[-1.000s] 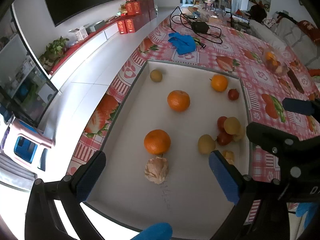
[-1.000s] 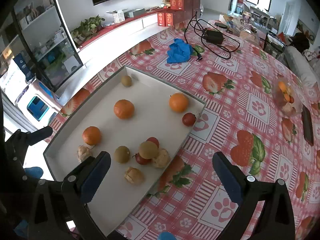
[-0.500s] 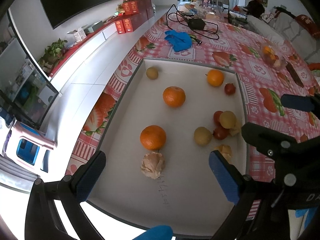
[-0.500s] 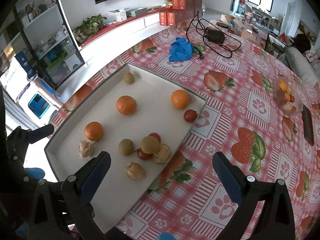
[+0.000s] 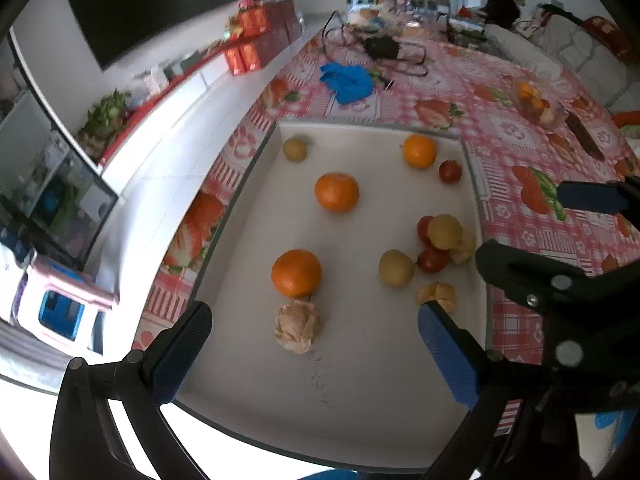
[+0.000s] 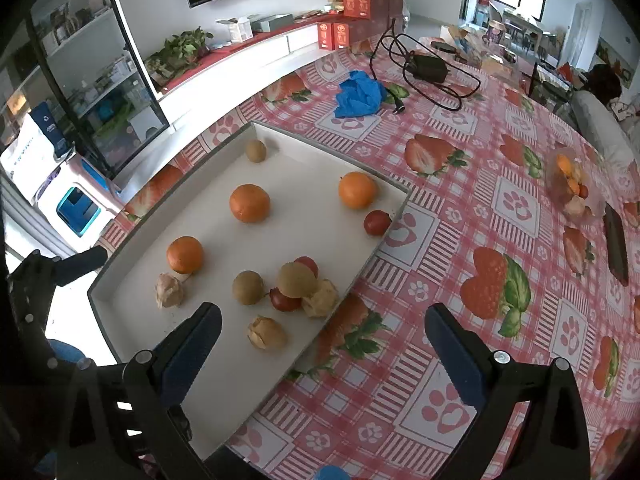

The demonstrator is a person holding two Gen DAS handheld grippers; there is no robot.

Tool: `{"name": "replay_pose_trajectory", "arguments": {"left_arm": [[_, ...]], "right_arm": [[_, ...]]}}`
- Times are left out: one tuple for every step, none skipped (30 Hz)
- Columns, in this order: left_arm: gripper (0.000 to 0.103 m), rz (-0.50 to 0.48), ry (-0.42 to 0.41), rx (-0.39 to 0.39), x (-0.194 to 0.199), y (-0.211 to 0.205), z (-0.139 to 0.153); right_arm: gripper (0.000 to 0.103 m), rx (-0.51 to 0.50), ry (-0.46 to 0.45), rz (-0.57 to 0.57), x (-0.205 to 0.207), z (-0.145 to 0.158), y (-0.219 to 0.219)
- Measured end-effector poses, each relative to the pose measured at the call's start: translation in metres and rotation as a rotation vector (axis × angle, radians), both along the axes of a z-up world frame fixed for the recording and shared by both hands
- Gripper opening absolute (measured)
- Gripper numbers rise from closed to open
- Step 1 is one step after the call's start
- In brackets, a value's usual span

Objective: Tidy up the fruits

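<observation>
A white tray (image 5: pixel 360 360) holds loose fruit: three oranges, the nearest one (image 5: pixel 296 272) just ahead of my left gripper, a papery husked fruit (image 5: pixel 297 326) close in front, and a cluster of small yellow and red fruits (image 5: pixel 434 242) at the tray's right side. My left gripper (image 5: pixel 316 356) is open and empty above the tray's near end. My right gripper (image 6: pixel 324 356) is open and empty over the tray's right rim (image 6: pixel 360 268); a husked fruit (image 6: pixel 266 333) lies just ahead of it. The same cluster (image 6: pixel 298 286) shows in the right wrist view.
The table has a red strawberry-print cloth (image 6: pixel 500 280). A blue cloth (image 6: pixel 360 94), black cables with an adapter (image 6: pixel 430 68), a clear bag of fruit (image 6: pixel 572 188) and a dark flat object (image 6: pixel 616 244) lie on it. The table edge and floor are at left.
Both grippers have drifted slightly, so the tray and fruit sit a little differently in view. Both stay open and empty; no fruit has moved.
</observation>
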State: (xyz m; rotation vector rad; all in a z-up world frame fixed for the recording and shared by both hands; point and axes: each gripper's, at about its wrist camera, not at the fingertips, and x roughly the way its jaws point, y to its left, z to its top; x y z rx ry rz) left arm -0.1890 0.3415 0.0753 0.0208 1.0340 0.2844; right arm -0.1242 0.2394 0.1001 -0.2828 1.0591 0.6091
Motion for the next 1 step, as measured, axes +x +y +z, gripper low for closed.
{"name": "replay_pose_trajectory", "arguments": {"left_arm": [[0.103, -0.005, -0.003, 0.009, -0.0008, -0.0016, 0.0007]], "right_arm": [[0.102, 0.002, 0.0, 0.0, 0.0005, -0.0002, -0.0009]]}}
